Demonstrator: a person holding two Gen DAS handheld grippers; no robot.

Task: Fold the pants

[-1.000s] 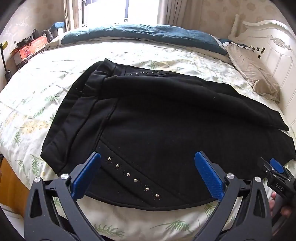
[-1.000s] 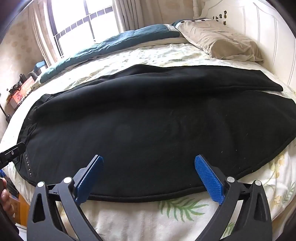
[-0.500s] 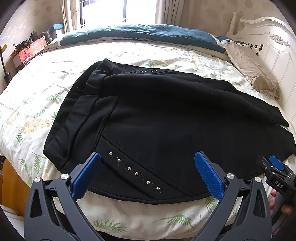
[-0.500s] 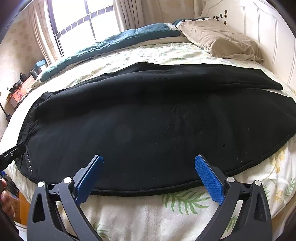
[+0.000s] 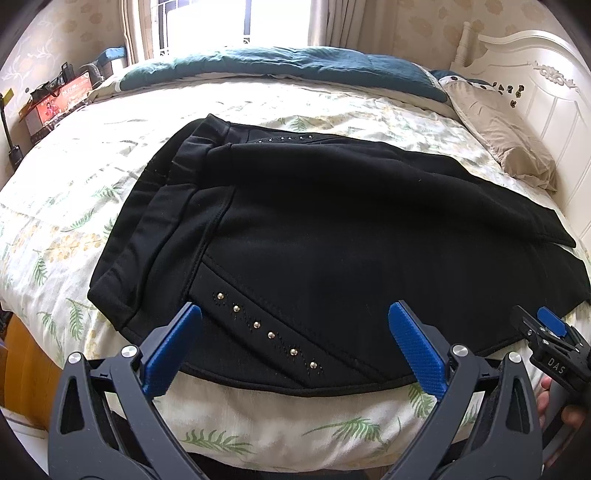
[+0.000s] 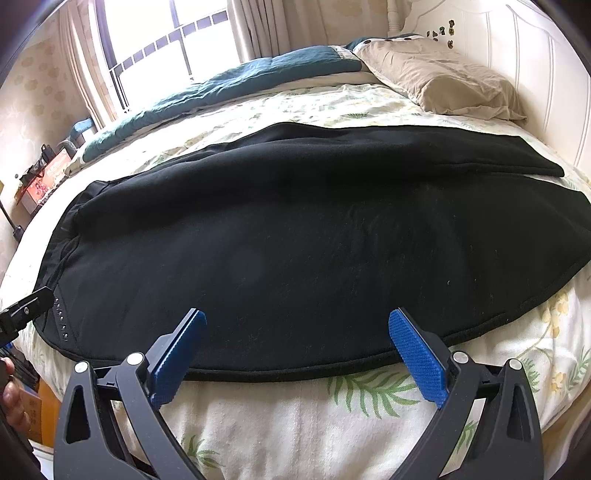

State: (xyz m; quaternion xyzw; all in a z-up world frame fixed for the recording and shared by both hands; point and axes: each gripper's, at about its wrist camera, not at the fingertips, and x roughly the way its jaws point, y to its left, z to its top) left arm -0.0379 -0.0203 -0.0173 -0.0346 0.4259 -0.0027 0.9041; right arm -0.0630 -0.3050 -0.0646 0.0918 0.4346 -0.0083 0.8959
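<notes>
"DAS" on the right gripper (image 5: 554, 354); box (image 5: 61, 101) print seemingly illegible.

I am facing a bed (image 5: 92, 177) spread with a cream sheet printed with green fern leaves and yellow sprigs, and along its far edge lies a rumpled teal quilt (image 5: 280, 66) with a tan pillow (image 6: 443, 85) at the headboard end. The white carved headboard (image 5: 532, 96) rises to the right of the bed, and beyond the quilt a bright window (image 6: 166, 40) with pale curtains (image 5: 336, 22) throws daylight over the bedding. The walls carry cream floral wallpaper (image 5: 40, 48), and off the bed's left end a red printed box (image 5: 59, 99) sits among dark clutter.
</notes>
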